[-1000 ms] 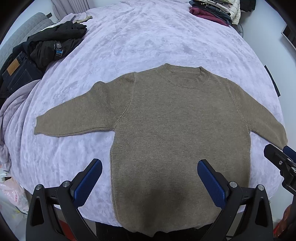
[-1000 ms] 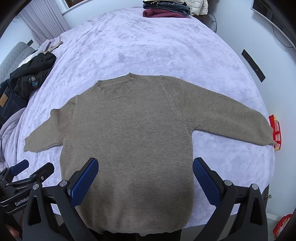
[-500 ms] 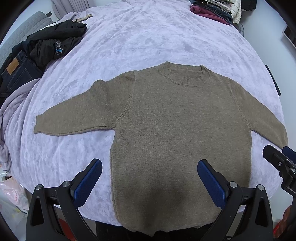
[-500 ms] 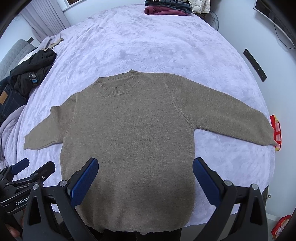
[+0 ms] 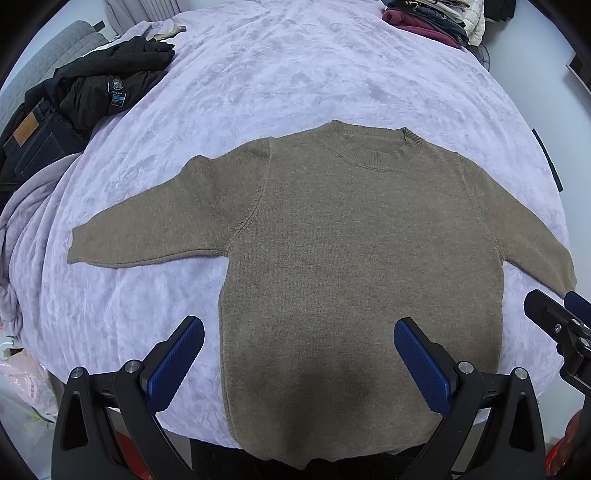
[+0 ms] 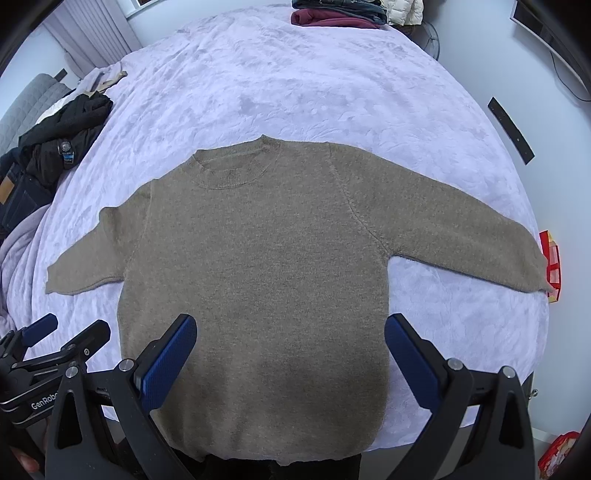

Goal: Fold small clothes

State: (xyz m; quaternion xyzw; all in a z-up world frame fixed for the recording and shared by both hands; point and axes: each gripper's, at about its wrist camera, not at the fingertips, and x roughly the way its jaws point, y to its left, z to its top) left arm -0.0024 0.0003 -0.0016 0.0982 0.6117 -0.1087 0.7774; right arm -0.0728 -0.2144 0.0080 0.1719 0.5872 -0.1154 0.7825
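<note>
Sweater [image 5: 354, 266]: was laid flat at the bed's [image 5: 295, 81] near edge, hem overhanging.
Left gripper [image 5: 299, 363]: jaws held wide, empty.
Right gripper [image 6: 291, 360]: likewise.
Risk: hem could be dragged off the edge if only 1 knit layer was pinched.

- Setting: home bedroom.
- Bed [image 5: 295, 74] under a lilac plush cover fills both views.
- Dark jacket [image 5: 107, 81] and jeans [image 5: 33, 144] heaped at left edge.
- Folded clothes stack [image 6: 343, 11] at far end; curtain [image 6: 92, 37] far left.
</note>
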